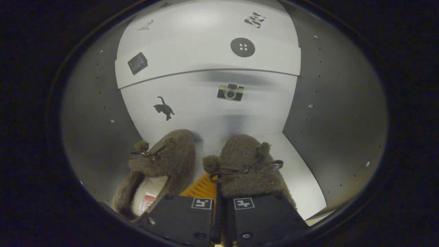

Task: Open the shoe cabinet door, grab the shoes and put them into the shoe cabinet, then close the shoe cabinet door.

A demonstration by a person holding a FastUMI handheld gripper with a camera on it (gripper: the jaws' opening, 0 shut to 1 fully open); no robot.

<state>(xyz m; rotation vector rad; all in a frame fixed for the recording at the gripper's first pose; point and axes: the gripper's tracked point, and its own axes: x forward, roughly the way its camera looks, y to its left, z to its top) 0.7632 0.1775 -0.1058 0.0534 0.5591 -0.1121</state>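
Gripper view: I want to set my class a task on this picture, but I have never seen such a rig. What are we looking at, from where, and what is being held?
The camera rides on a hand-held claw and looks forward along its two fingers, the dark blocks nearest the camera. A person carries it; there is no robot arm. The round, bent look comes from a fisheye lens.

You are looking into a shoe cabinet: grey side walls, a white back panel with stickers, and a white floor. Two brown furry slippers stand side by side on that floor, toes towards the back. The left slipper stands free. The fingers are nearly together at the heel of the right slipper, apparently pinching its edge, though the contact itself is hidden. So the shoes are already inside.
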